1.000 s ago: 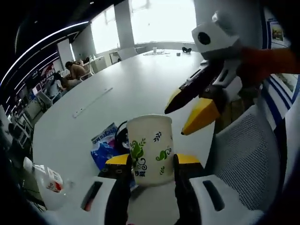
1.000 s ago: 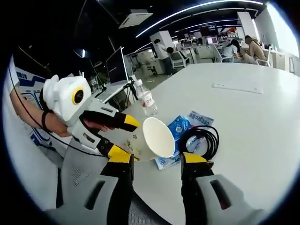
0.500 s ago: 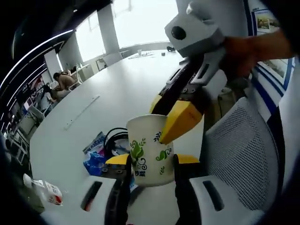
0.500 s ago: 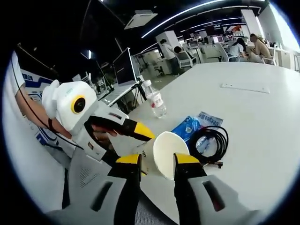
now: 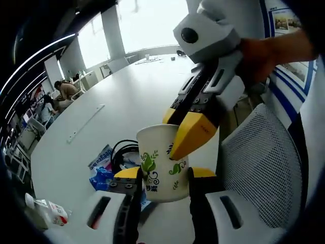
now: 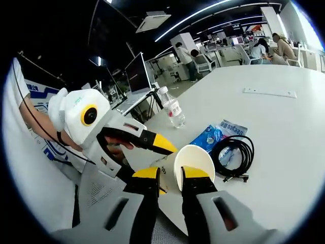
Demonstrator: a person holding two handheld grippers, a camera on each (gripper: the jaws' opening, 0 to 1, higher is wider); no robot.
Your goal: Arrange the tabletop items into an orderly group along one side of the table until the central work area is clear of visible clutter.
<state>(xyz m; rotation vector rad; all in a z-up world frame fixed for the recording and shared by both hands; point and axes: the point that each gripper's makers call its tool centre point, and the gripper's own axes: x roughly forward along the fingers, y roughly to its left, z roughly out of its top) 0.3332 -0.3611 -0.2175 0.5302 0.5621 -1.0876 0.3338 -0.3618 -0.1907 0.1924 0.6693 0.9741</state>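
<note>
Gripping cup [image 5: 161, 162] btwn left tongs [image 5: 161, 174], right tongs [image 6: 170, 173] pinching rim

Bright windows [image 5: 152, 23] light a long white table [image 5: 132, 96] beside a grey mesh chair [image 5: 259, 162].

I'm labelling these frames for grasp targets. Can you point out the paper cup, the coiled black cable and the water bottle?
paper cup [image 5: 161, 162]: left gripper view, on its leaf-printed side wall.
coiled black cable [image 6: 238, 150]: right gripper view, on the loop's outer strand.
water bottle [image 6: 174, 109]: right gripper view, on its labelled body.
</note>
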